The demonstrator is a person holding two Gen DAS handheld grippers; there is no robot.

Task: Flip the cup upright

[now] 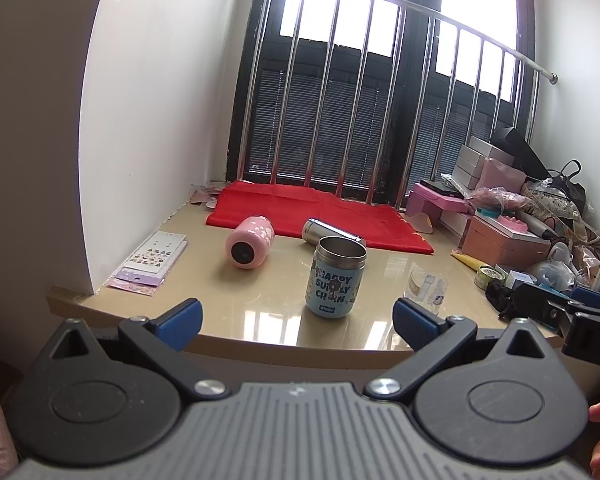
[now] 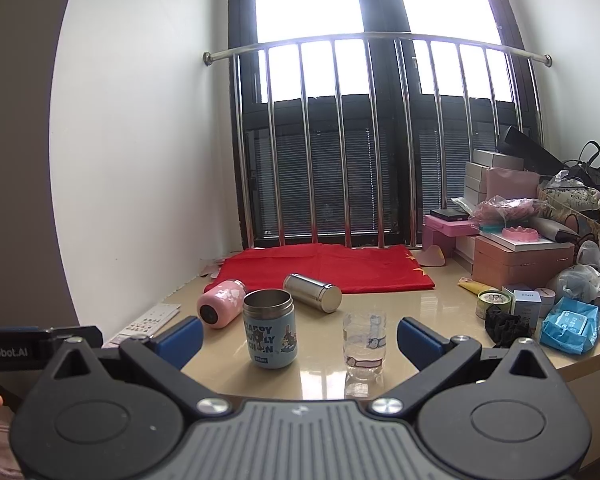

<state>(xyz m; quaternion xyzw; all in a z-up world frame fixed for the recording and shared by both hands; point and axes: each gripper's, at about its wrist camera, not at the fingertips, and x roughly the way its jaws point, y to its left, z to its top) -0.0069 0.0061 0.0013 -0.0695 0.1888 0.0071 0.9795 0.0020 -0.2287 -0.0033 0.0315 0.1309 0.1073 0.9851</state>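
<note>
Both tools sit at the near edge of the surface (image 2: 420, 312), spread wide, nothing between the blue pads.

Left tool (image 1: 296, 322): wide, empty. Ahead and to its left, sticker sheets (image 1: 150, 258) lie flat by the wall. Further ahead, left of centre, pink cup (image 1: 249, 246) is on its side, dark round end facing the tool. Dead ahead and closest, blue cup (image 1: 334, 276) stands upright, mouth open at the top, printed text on the side. Behind it, steel cup (image 1: 328, 233) lies on its side, touching the front edge of the red cloth (image 1: 320, 212). Ahead to the right, clear glass (image 1: 426, 286) stands upright just past the right pad.

Right tool (image 2: 300, 340): wide, empty. From its view the pink cup (image 2: 220, 302) lies ahead-left, just beyond the left pad, tipped over. Blue cup (image 2: 271, 328) is upright, slightly left of the tool's centre line and near. Steel cup (image 2: 313, 292) is behind it, lying down, shiny end pointing right. Clear glass (image 2: 365, 344) is upright, right of centre, nearest of all to this tool. Red cloth (image 2: 324, 266) spreads across the back under the window bars (image 2: 340, 140).

Far right of both tools: small round tin (image 2: 493, 302), black fabric lump (image 2: 508, 326), blue wipes pack (image 2: 572, 324), pink boxes (image 2: 520, 260) stacked behind. Pile further right is too jumbled to pick apart.
</note>
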